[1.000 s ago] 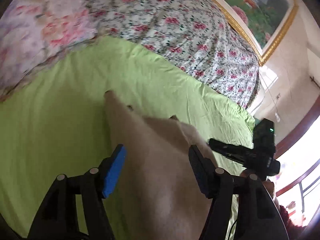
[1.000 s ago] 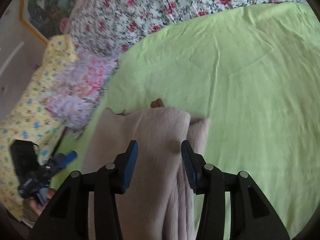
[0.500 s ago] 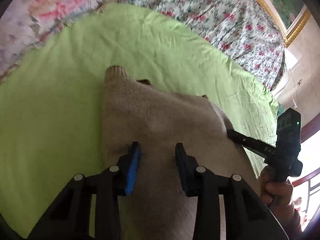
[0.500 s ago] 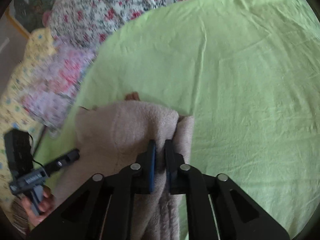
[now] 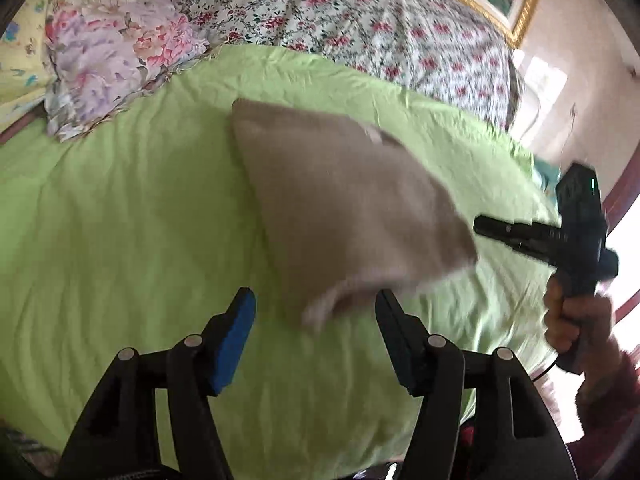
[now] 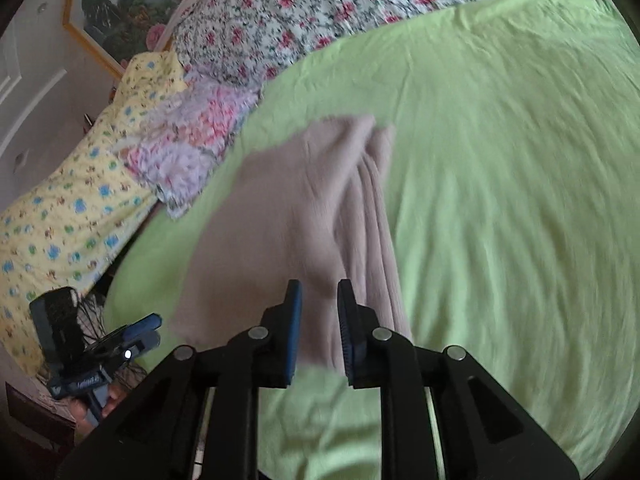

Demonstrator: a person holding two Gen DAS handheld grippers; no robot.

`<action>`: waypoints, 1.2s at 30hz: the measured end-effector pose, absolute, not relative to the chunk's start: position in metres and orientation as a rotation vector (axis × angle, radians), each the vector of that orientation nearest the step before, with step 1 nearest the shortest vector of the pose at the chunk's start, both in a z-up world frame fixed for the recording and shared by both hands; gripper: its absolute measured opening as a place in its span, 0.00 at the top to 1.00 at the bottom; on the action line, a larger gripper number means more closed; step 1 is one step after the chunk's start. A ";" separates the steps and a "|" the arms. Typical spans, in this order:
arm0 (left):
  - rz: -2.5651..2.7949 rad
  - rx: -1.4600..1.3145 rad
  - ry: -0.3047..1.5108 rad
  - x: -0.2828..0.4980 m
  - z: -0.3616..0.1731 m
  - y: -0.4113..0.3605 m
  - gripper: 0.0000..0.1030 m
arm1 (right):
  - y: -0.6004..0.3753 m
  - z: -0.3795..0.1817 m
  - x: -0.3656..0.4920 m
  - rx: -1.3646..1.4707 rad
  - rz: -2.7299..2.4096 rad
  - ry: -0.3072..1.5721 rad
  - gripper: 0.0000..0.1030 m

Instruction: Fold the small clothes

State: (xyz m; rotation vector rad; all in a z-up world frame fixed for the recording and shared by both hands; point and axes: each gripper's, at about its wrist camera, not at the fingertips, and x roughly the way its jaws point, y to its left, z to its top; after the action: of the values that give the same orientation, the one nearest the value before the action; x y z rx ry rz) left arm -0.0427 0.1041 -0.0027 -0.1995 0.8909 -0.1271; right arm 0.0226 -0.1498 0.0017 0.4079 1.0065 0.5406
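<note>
On the bed's green sheet (image 5: 120, 220) lies the beige knit garment (image 5: 340, 208), already doubled lengthwise, its near hem lifted and blurred with motion. From the right wrist view the same garment (image 6: 288, 216) shows a stack of folded edges along its right side.

Left tool (image 5: 316, 312): its jaws have just been opening and stand wide apart, with the raised hem ahead of them but no pad pressing on cloth, so it holds nothing. Right tool (image 6: 319, 312): its jaws have just been opening slightly from a tight pinch and sit narrowly apart; cloth lies between and past the pads, yet I cannot tell whether they grip it.

The step in hand appears to be letting go after a fold. To do it well, both tools should draw clear without dragging the hem, letting the layers settle with edges aligned, and then flatten any bulge.

Beyond the sheet, a floral quilt (image 5: 380, 16) and a pink flowered pillow (image 5: 116, 56) lie at the head, with a yellow printed cover (image 6: 72, 208) beside them. No containers are in view.
</note>
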 end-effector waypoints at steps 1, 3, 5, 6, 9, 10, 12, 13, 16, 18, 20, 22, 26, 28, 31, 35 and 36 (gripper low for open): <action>-0.111 -0.177 0.900 -0.051 -0.009 0.102 0.38 | -0.149 -0.002 0.019 0.406 0.534 1.014 0.79; -0.069 -0.146 0.918 -0.058 -0.020 0.098 0.38 | -0.148 -0.008 0.016 0.401 0.529 1.027 0.77; -0.039 -0.135 0.904 -0.058 -0.026 0.094 0.38 | -0.146 -0.010 0.015 0.394 0.522 1.026 0.76; -0.030 -0.138 0.897 -0.056 -0.027 0.093 0.39 | -0.144 -0.010 0.014 0.384 0.523 1.019 0.76; -0.022 -0.164 0.872 -0.049 -0.027 0.093 0.39 | -0.138 -0.013 0.014 0.363 0.515 1.017 0.76; -0.016 -0.166 0.862 -0.048 -0.027 0.092 0.39 | -0.137 -0.015 0.014 0.367 0.510 1.019 0.76; 0.014 -0.158 0.846 -0.043 -0.027 0.091 0.41 | -0.136 -0.017 0.014 0.385 0.512 1.015 0.76; 0.028 -0.147 0.845 -0.039 -0.029 0.091 0.43 | -0.134 -0.017 0.014 0.388 0.516 1.013 0.76; 0.074 -0.124 0.870 -0.026 -0.043 0.092 0.54 | -0.126 -0.019 0.015 0.361 0.512 1.011 0.76; 0.088 -0.169 0.887 -0.021 -0.051 0.096 0.57 | -0.119 -0.022 0.017 0.338 0.515 1.024 0.87; 0.084 -0.186 0.888 -0.019 -0.053 0.098 0.65 | -0.114 -0.022 0.019 0.302 0.524 1.035 0.92; 0.087 -0.159 0.889 -0.019 -0.049 0.094 0.69 | -0.119 -0.010 0.019 0.302 0.524 1.011 0.93; 0.101 -0.110 0.888 -0.018 -0.037 0.088 0.69 | -0.146 0.049 0.016 0.285 0.530 0.873 0.93; 0.098 -0.099 0.897 -0.018 -0.041 0.085 0.69 | -0.148 0.047 0.020 0.212 0.502 0.892 0.93; 0.127 -0.058 0.926 -0.016 -0.052 0.079 0.69 | -0.140 0.007 0.025 0.139 0.468 0.995 0.94; 0.084 -0.167 0.951 -0.016 -0.058 0.097 0.66 | -0.133 -0.030 0.024 0.083 0.424 1.023 0.94; 0.070 -0.181 0.955 -0.016 -0.058 0.101 0.65 | -0.134 -0.029 0.025 0.095 0.417 1.024 0.94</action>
State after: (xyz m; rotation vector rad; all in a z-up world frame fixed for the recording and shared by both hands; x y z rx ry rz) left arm -0.0164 0.1006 -0.0577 -0.1814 0.9548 0.0695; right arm 0.0248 -0.1337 -0.0286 0.0949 1.0236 0.4168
